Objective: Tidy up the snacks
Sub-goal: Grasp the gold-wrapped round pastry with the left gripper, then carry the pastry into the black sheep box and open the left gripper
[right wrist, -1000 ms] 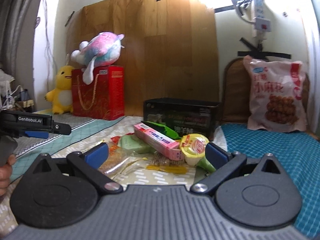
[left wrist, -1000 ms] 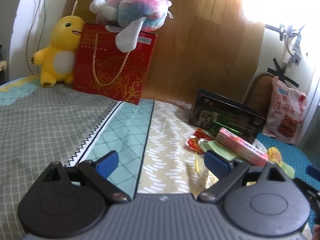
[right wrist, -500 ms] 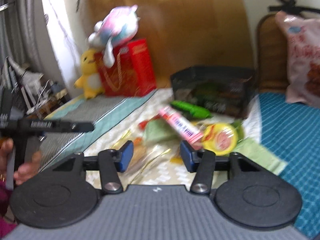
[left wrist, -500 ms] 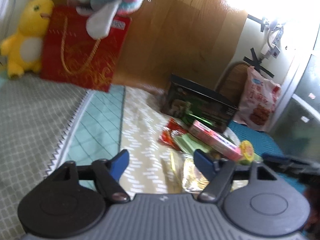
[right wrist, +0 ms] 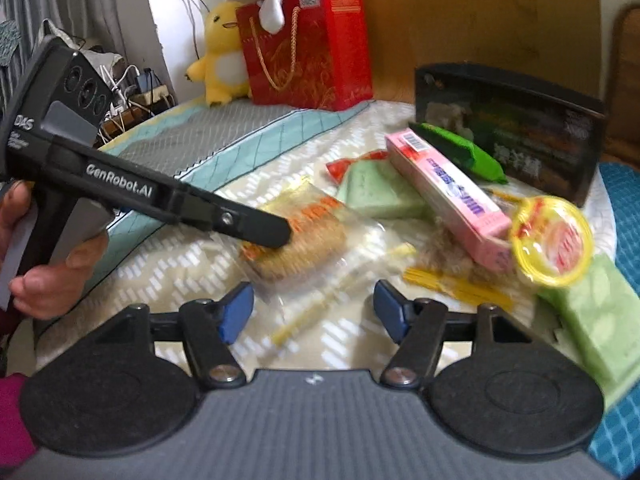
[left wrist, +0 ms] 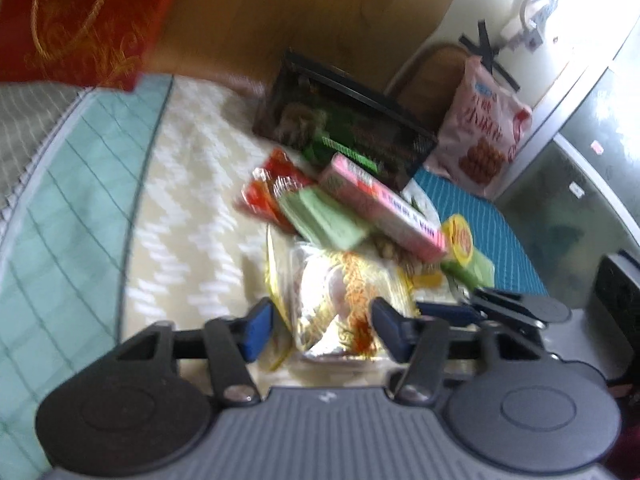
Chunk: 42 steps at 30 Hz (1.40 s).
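A pile of snacks lies on the patterned bed cover [right wrist: 208,152]: a clear noodle snack pack [right wrist: 304,240], a long pink box [right wrist: 448,200], green packs [right wrist: 376,192], a yellow-lidded cup [right wrist: 552,240] and a red packet [right wrist: 340,166]. My left gripper [left wrist: 324,332] is closing on the noodle snack pack [left wrist: 344,292], which fills the gap with both pads at its sides. From the right wrist its tip [right wrist: 276,236] rests on that pack. My right gripper [right wrist: 314,316] is low in front of the pile, jaws opening. Only the pack's clear wrapper edge lies below the gap.
A black open box [right wrist: 512,128] stands behind the pile. A red gift bag [right wrist: 308,48] and a yellow plush toy [right wrist: 222,56] stand at the back left. A large pink snack bag [left wrist: 484,132] leans at the back right. A hand [right wrist: 48,276] holds the left gripper.
Both grippers have tipped down and moved in on the snack pile. Both pairs of jaws have narrowed from wide open. The left one now has the noodle snack pack between its fingers.
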### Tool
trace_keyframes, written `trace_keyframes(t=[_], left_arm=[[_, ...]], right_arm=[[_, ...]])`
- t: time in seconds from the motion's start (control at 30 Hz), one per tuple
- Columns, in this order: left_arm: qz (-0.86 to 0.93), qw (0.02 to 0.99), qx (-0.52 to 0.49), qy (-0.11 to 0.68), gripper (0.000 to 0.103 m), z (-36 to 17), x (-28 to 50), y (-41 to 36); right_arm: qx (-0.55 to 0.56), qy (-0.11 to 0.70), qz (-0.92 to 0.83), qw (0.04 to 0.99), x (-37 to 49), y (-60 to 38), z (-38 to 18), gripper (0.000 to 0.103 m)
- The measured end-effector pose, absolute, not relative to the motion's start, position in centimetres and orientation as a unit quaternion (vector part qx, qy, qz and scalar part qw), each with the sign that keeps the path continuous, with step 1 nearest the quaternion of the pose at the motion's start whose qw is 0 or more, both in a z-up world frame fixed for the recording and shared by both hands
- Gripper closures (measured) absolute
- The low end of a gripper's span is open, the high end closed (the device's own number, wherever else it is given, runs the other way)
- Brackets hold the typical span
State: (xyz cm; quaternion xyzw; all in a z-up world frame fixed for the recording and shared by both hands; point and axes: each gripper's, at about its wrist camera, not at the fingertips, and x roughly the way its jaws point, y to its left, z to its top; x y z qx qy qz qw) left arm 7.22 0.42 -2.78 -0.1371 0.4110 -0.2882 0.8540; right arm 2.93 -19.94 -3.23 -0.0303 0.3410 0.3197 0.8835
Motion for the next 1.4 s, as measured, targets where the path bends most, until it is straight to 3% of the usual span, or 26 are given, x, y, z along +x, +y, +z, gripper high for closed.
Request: trace_keyframes(t=[0.1,0.33,0.63,0.87,0.93,1.0,1.23,1.4], left_arm=[[-0.289,0.858,-0.132,0.403,0.058,-2.2,6.5,-0.1],[-0.304,0.877,-0.133,0.348,0.058,3.3,6.6,-0.7],[-0.294,0.897,-0.104,0.312,0.058,8.3,18.6,-8.1],[-0.257,0.905,-0.091,0.326,0.056,5.4,25.8,-12.7],[-0.248,0.903,-0.089,0.339,0.051,4.1,26.5,-13.1],[-0.253,0.902,-0.09,0.338,0.047,3.7,26.4,-13.0],[-0.254,0.92,-0.086,0.286,0.041,3.9,22.0,-8.7],[-0.214,0.91,-0.085,0.344,0.04,0.2,21.7,-7.3]], right_arm=[[-0.04,0.326,0.324,0.887,2.5,-19.2,-2.8,0.053],[-0.007,0.251,0.318,0.914,3.2,-21.8,2.1,0.053],[0.023,0.236,0.233,0.943,15.4,-26.7,5.3,0.055],[-0.016,0.264,0.171,0.949,21.3,-27.8,2.9,0.052],[-0.017,0.261,0.156,0.953,21.5,-28.3,2.4,0.041],[0.005,0.257,0.158,0.954,20.8,-29.4,2.7,0.037],[0.12,0.262,0.144,0.947,15.1,-34.8,2.7,0.038],[0.18,0.317,0.135,0.921,13.9,-34.7,0.2,0.048]])
